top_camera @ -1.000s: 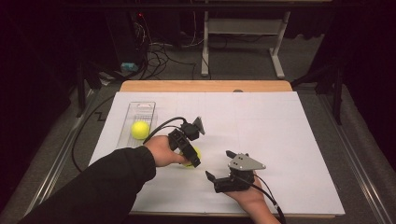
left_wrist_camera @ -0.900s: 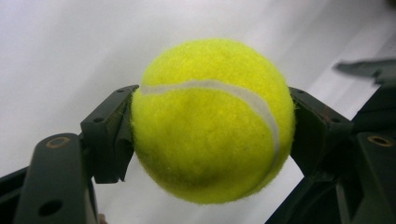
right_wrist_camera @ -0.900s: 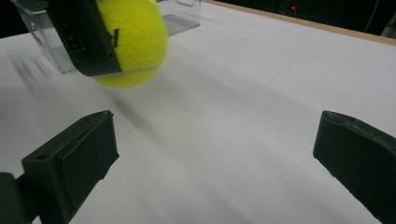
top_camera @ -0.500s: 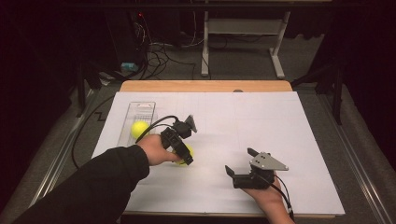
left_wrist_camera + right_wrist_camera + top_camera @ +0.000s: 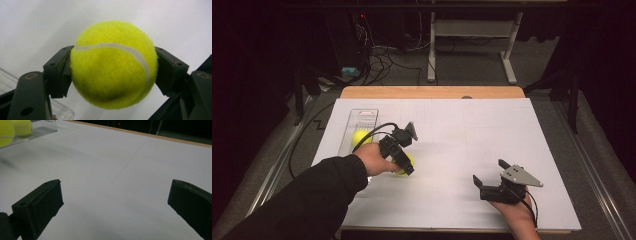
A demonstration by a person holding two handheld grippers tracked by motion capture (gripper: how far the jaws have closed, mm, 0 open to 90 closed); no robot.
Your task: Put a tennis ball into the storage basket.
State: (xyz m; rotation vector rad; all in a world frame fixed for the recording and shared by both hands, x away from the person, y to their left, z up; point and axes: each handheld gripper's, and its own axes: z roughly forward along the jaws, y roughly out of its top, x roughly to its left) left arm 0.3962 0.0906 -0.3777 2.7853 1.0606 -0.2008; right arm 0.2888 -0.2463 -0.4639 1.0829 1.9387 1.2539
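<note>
Left of centre in the high view, left tongs point(image 5: 404, 162) clamped on a tennis ball point(image 5: 113, 65) just above the table point(image 5: 452, 130). Clear tray point(image 5: 357, 120) w/ 2nd ball point(image 5: 361, 137) lies up-left, nearest them. Right tongs point(image 5: 489, 185) apart, lower right.

Your left matt black plastic gripper point(image 5: 113, 75) presses its jaws into a fuzzy yellow-green felt tennis ball point(image 5: 113, 65) with a smooth white seam. Under it lies a matt white paper sheet point(image 5: 472, 145) over a pale wooden table point(image 5: 432, 92). The clear glossy plastic tray point(image 5: 362, 120) glints beside you.
</note>
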